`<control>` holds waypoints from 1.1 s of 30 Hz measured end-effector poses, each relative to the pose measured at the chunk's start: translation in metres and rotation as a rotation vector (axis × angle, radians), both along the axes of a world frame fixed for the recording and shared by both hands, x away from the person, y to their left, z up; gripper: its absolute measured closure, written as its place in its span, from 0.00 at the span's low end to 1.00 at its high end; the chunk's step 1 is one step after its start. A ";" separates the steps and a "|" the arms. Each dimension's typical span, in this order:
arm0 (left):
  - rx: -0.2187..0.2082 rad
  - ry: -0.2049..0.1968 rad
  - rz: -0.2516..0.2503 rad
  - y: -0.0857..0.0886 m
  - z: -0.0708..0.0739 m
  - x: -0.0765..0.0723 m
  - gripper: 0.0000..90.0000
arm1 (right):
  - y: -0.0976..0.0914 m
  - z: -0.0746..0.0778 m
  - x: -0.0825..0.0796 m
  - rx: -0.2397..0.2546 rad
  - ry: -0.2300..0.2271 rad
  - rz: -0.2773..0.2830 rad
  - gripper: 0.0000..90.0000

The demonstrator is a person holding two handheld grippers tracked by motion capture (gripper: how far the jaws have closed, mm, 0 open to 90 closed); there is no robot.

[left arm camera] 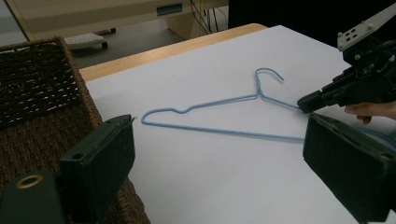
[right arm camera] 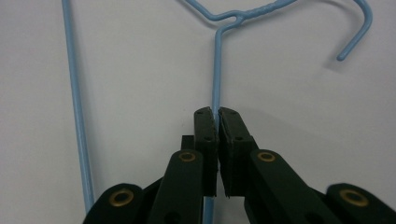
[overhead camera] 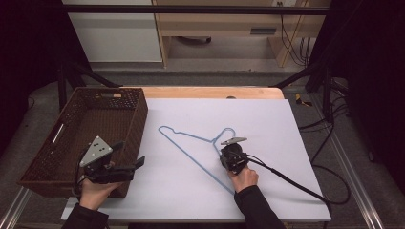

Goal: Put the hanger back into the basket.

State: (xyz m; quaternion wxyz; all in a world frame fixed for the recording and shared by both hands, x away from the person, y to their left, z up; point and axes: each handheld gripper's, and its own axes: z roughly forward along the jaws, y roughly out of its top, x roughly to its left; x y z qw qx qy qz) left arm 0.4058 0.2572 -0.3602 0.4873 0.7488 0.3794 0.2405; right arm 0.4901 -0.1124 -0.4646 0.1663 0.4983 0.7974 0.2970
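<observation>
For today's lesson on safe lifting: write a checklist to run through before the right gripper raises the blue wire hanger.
1. Right gripper shut on the blue wire hanger's shoulder wire: ok.
2. Grip near the middle for balance: not ok, it sits to one side of the hook.
3. Left gripper open and off the hanger: ok.
4. Wicker basket apart from the hanger: ok.
5. White sheet around the hanger bare: ok.

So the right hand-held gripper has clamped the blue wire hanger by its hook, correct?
Not the hook. The right hand-held gripper is shut on the hanger at a straight sloping arm below the neck; the hook curls free, as the right gripper view shows.
</observation>
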 end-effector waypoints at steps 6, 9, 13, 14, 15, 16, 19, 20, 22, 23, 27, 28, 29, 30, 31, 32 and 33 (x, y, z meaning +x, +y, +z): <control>0.009 0.002 -0.009 -0.002 -0.001 0.000 0.10 | -0.002 0.007 -0.003 0.012 -0.040 0.011 0.97; 0.012 0.009 -0.016 -0.006 -0.002 0.000 0.10 | -0.003 0.010 -0.004 0.024 -0.044 0.013 0.97; 0.016 0.018 -0.027 -0.010 -0.004 0.000 0.10 | -0.004 0.012 -0.005 0.017 -0.056 0.022 0.97; 0.017 0.019 -0.030 -0.011 -0.004 0.000 0.10 | -0.004 0.013 -0.006 0.021 -0.059 0.021 0.97; 0.018 0.019 -0.032 -0.011 -0.005 0.000 0.10 | -0.005 0.014 -0.006 0.023 -0.060 0.028 0.97; 0.021 0.020 -0.032 -0.012 -0.005 0.000 0.10 | -0.005 0.014 -0.006 0.023 -0.064 0.027 0.97; 0.021 0.021 -0.034 -0.013 -0.005 0.000 0.10 | -0.005 0.014 -0.006 0.017 -0.057 0.036 0.97; 0.021 0.021 -0.034 -0.013 -0.005 0.000 0.10 | -0.004 0.012 -0.006 0.014 -0.050 0.037 0.97; 0.021 0.021 -0.035 -0.013 -0.005 0.000 0.10 | -0.003 0.008 -0.004 0.003 -0.038 0.045 0.97; 0.022 0.021 -0.035 -0.013 -0.005 0.000 0.10 | -0.002 0.006 -0.004 0.007 -0.019 0.046 0.97; 0.019 0.022 -0.033 -0.012 -0.005 0.000 0.10 | -0.001 -0.001 -0.001 -0.015 0.004 0.050 0.97; 0.019 0.022 -0.033 -0.012 -0.005 0.000 0.10 | 0.000 -0.002 -0.001 -0.013 0.013 0.048 0.97; 0.018 0.022 -0.033 -0.012 -0.005 0.000 0.10 | 0.001 -0.003 -0.001 -0.023 0.016 0.045 0.97; 0.018 0.022 -0.033 -0.012 -0.005 0.000 0.10 | 0.001 -0.004 -0.001 -0.030 0.005 0.050 0.97; 0.017 0.020 -0.033 -0.012 -0.004 0.000 0.10 | 0.001 -0.004 -0.001 -0.026 0.008 0.049 0.97; 0.017 0.019 -0.033 -0.011 -0.004 0.000 0.10 | 0.001 -0.004 -0.001 -0.029 0.008 0.051 0.96; 0.017 0.017 -0.033 -0.011 -0.003 0.000 0.10 | 0.001 -0.004 -0.001 -0.028 0.006 0.054 0.96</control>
